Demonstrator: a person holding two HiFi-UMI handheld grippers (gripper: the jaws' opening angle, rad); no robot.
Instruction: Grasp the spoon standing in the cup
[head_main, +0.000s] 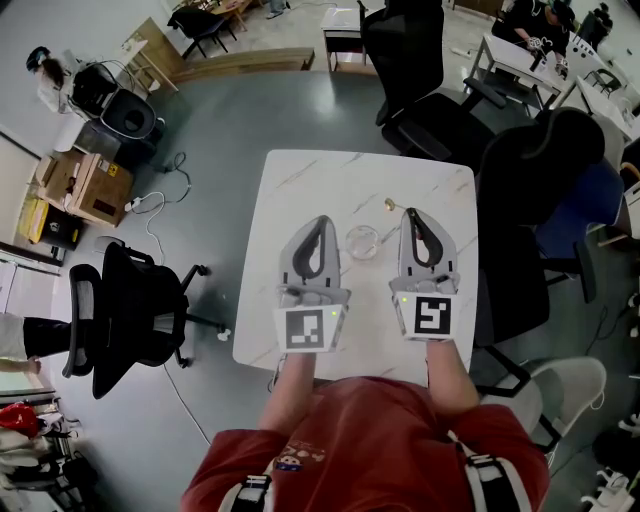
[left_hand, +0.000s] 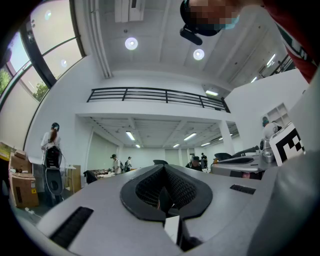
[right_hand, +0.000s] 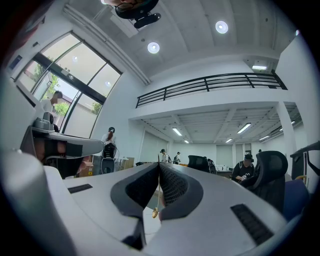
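Observation:
A small clear glass cup (head_main: 361, 241) stands on the white marble table (head_main: 300, 185), between my two grippers, with nothing in it. The thin gold spoon (head_main: 391, 205) is out of the cup. Its bowl sticks out to the left of the tip of my right gripper (head_main: 412, 213), which is shut on its handle. In the right gripper view the spoon (right_hand: 158, 192) runs as a fine gold rod between the closed jaws of that gripper (right_hand: 159, 167). My left gripper (head_main: 319, 221) lies left of the cup, shut and holding nothing; its tips meet in the left gripper view (left_hand: 163, 169).
Black office chairs stand beyond the table (head_main: 415, 70), at its right (head_main: 545, 180) and at its left (head_main: 130, 310). Cardboard boxes (head_main: 85, 185) and a cable lie on the grey floor at the left. More desks with people are far back.

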